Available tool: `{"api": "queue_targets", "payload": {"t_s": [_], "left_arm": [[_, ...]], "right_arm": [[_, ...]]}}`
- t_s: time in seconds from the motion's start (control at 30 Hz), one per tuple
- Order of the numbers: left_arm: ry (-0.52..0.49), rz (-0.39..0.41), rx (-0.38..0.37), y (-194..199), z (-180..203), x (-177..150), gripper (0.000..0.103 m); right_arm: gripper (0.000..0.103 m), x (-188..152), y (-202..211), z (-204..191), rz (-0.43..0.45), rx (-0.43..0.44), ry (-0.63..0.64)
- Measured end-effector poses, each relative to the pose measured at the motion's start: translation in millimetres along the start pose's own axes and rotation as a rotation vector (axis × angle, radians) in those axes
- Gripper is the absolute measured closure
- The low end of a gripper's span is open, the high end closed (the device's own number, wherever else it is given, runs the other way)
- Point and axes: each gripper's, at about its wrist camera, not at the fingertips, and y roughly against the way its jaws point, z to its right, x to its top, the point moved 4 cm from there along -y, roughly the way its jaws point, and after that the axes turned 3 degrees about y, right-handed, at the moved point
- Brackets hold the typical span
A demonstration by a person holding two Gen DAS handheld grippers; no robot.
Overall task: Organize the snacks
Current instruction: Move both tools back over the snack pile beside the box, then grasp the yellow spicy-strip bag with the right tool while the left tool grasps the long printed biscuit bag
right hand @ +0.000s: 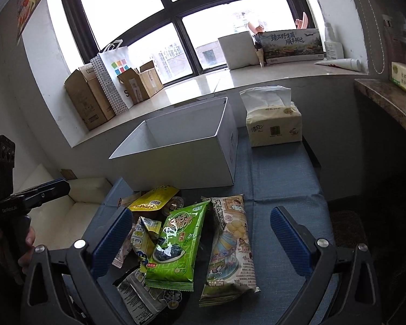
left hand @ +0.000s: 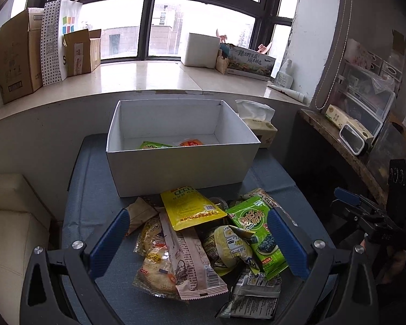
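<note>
Left wrist view: white box (left hand: 175, 168) as landmark, open top facing up, ready to take snacks. Two packets already inside, green packet (left hand: 152, 145) and orange packet (left hand: 189, 143), flat on the box floor. Rest of the snack pile (left hand: 203, 241) heaped just in front of the box on the blue table (left hand: 91, 178), close for short carries. Yellow pouch (left hand: 192, 207) on top of the pile, nearest the box front wall. Left gripper (left hand: 200, 243) spread wide, holding nothing, hovering over the pile, probably lining up a pick. Right wrist view: right gripper (right hand: 200, 243) also released and empty, straddling the green seaweed bag (right hand: 175, 246) and the long biscuit bag (right hand: 230, 246), both in front of the box. Tissue pack (right hand: 273, 127) right of the box, out of the way. Most snacks not yet boxed.
</note>
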Motion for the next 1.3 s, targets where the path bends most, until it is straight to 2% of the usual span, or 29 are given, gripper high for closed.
{"api": "queue_targets", "payload": {"t_s": [0.27, 0.53, 0.6, 0.7, 0.87, 1.0, 1.03, 1.07, 1.13, 1.2, 1.27, 1.3], "left_arm": [[0.003, -0.016, 0.019, 8, -5, -22, 0.000], [0.056, -0.005, 0.038, 20, -34, -36, 0.000], [0.073, -0.001, 0.040, 23, -42, -40, 0.000], [0.094, -0.002, 0.048, 25, -53, -45, 0.000], [0.114, 0.001, 0.044, 28, -65, -52, 0.000], [0.127, -0.003, 0.039, 25, -72, -55, 0.000], [0.134, -0.006, 0.035, 23, -73, -55, 0.000], [0.140, -0.008, 0.032, 21, -75, -55, 0.000], [0.149, -0.010, 0.032, 19, -76, -57, 0.000], [0.151, -0.010, 0.029, 19, -77, -58, 0.000], [0.149, -0.013, 0.031, 18, -77, -59, 0.000], [0.149, -0.015, 0.033, 18, -77, -60, 0.000]], "right_arm": [[0.000, 1, -56, -44, -0.124, 0.060, 0.163], [0.000, 18, -152, -92, -0.365, 0.113, 0.179], [0.000, 22, -180, -99, -0.415, 0.087, 0.177], [0.000, 23, -216, -107, -0.481, 0.001, 0.181], [0.000, 5, -261, -111, -0.584, -0.082, 0.195], [0.000, -4, -272, -108, -0.636, -0.044, 0.157], [0.001, -5, -273, -108, -0.647, -0.058, 0.169], [0.011, -7, -276, -106, -0.665, -0.065, 0.172], [0.016, -10, -278, -101, -0.689, -0.056, 0.154], [0.029, -11, -277, -96, -0.692, -0.013, 0.114], [0.046, -9, -270, -94, -0.676, 0.016, 0.095], [0.047, -9, -266, -95, -0.664, 0.019, 0.107]]}}
